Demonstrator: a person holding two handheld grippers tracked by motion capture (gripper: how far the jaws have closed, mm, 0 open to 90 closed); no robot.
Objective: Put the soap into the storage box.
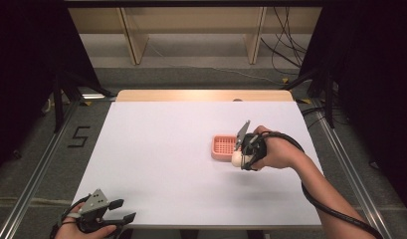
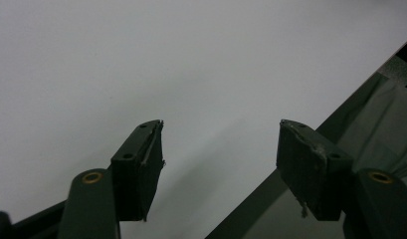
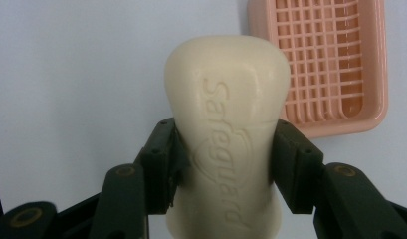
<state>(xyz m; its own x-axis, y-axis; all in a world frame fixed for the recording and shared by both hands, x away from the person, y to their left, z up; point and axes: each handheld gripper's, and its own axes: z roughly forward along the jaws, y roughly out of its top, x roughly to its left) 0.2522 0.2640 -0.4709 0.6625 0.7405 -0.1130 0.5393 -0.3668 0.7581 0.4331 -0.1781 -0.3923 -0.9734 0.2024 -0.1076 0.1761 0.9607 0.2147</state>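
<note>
Claw, right, high view: my right gripper (image 1: 239, 158) hung just off the near edge of the pink soap dish (image 1: 224, 147), on the right half of the worktop (image 1: 156, 159), with the cream soap bar (image 1: 236, 159) in its jaws.
Claw, left, high view: my left gripper (image 1: 125, 211) rested at the near left corner of the worktop, jaws spread.
Left gripper view: the left gripper (image 2: 220, 167) stood wide apart with nothing between its pads, over bare white worktop (image 2: 141, 59) beside the edge.
Right gripper view: the right gripper (image 3: 224, 167) was closed partway, both pads pressed on the flanks of the soap bar (image 3: 226, 124), which stood lengthwise, lettering towards me; the soap dish (image 3: 320, 64) lay beyond it, up and to the right, apart from the bar.
Doing it well: I judged the bar should be carried over the grid, lowered flat inside the rim, and only then let go, as soap slips easily.
</note>
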